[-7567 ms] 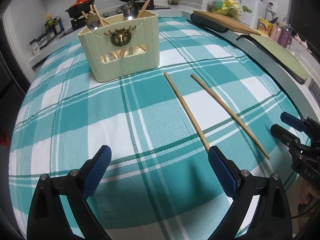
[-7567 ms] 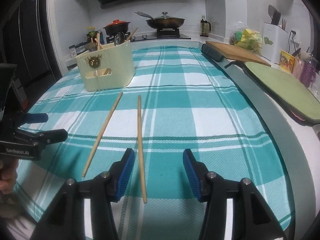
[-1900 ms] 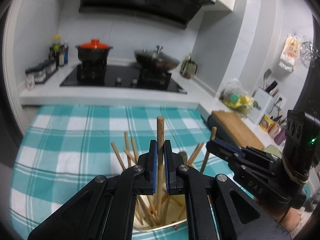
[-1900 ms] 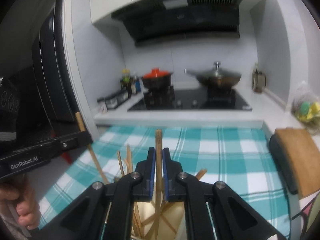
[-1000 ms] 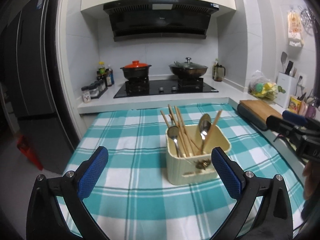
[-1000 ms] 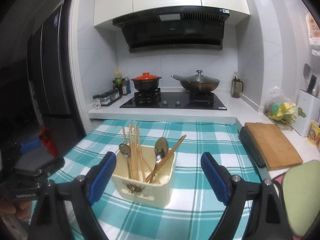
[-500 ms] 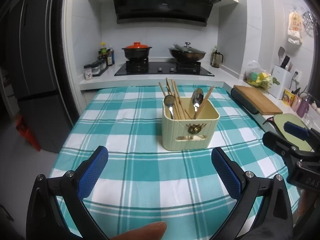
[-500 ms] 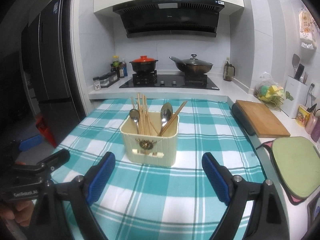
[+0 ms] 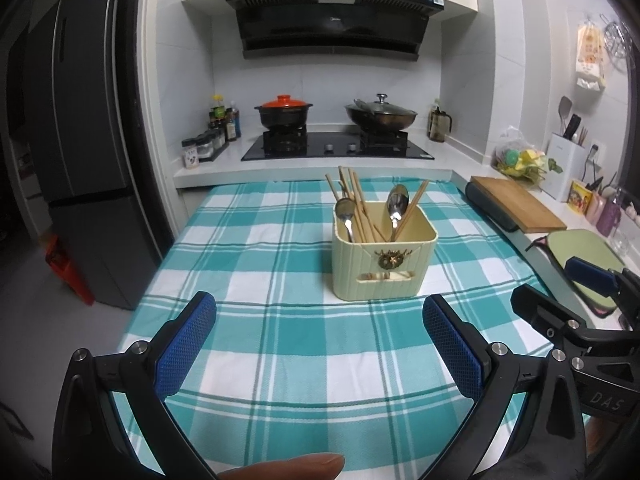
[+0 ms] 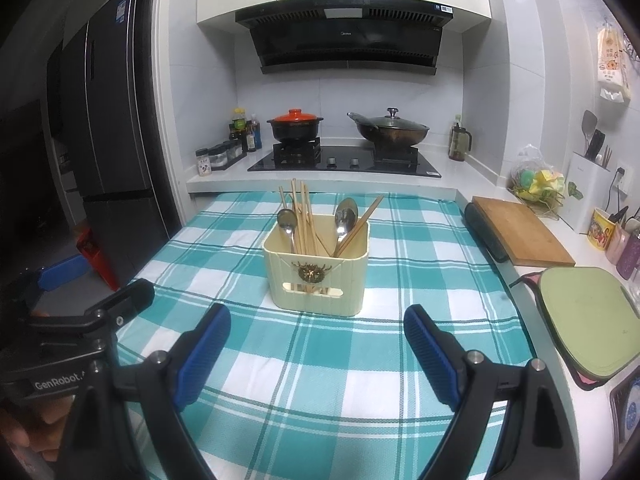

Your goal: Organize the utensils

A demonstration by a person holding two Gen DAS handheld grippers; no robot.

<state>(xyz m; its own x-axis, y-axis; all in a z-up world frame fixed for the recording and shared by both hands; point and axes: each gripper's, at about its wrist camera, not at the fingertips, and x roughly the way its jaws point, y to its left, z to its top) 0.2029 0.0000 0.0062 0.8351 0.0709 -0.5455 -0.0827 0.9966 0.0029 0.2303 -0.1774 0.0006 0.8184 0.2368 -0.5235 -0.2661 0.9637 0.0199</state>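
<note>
standing upright on the checked tablecloth (image 9: 280,344), the cream utensil holder (image 9: 382,266) sits ahead of the left gripper (image 9: 320,340) and a little toward its right finger, well apart from both blue pads (image 9: 186,344). from the right gripper (image 10: 316,354) the same holder (image 10: 318,276) lies straight ahead and slightly toward its left finger, also well clear of the tips. both grippers are released, jaws spread wide with only cloth between them.

about eight seconds back two chopsticks lay loose on the cloth between the grippers and the holder; that stretch of cloth is now bare, and the wooden chopsticks (image 9: 356,204) stand bundled in the holder with two metal spoons (image 9: 394,204), one stick leaning off to the right side (image 10: 360,220). two seconds ago each gripper was clenched on a single chopstick right above the holder's mouth; now neither grasps anything. over the last second the holder has slid farther from the fingertips in both views and its front face with the gold stag emblem (image 10: 310,272) has come into sight.

the right gripper's black body shows at the left gripper's right side (image 9: 576,320), and the left one at the right gripper's left side (image 10: 80,324), with a hand (image 10: 32,424) behind it. a fingertip (image 9: 288,468) pokes in below the left gripper.
</note>
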